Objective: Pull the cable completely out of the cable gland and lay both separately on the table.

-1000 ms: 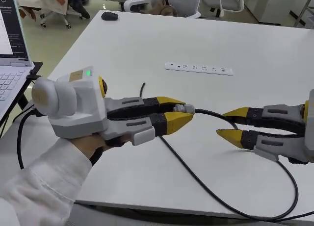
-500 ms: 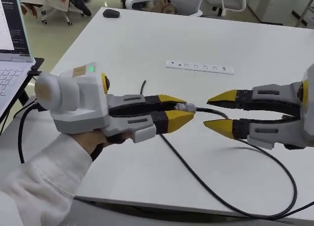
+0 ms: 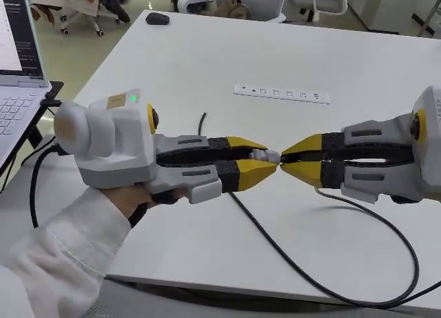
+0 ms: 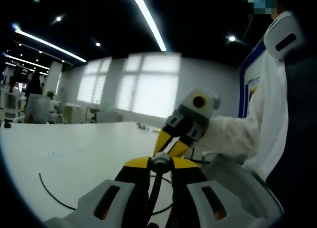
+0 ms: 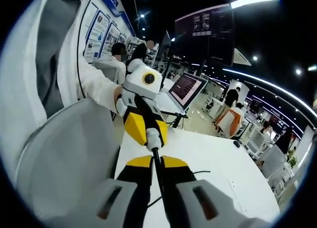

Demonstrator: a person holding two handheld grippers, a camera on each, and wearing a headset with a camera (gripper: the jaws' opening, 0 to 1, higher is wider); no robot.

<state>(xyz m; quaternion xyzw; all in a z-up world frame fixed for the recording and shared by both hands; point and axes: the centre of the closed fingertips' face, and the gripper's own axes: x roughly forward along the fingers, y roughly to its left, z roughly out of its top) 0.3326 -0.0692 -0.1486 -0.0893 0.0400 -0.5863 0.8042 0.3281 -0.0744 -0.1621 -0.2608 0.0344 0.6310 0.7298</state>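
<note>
The left gripper (image 3: 267, 161) is clenched on the grey cable gland (image 3: 264, 154), which is pinched between its yellow jaw tips. Tip to tip with it, the right gripper (image 3: 288, 159) grips the black cable (image 5: 156, 158) just beyond the gland's mouth. The cable runs back between those jaws and trails below both grippers onto the white table (image 3: 207, 63).

Table (image 3: 207, 70) matt white (cable (image 3: 269, 235) smooth, rubbery black).
</note>
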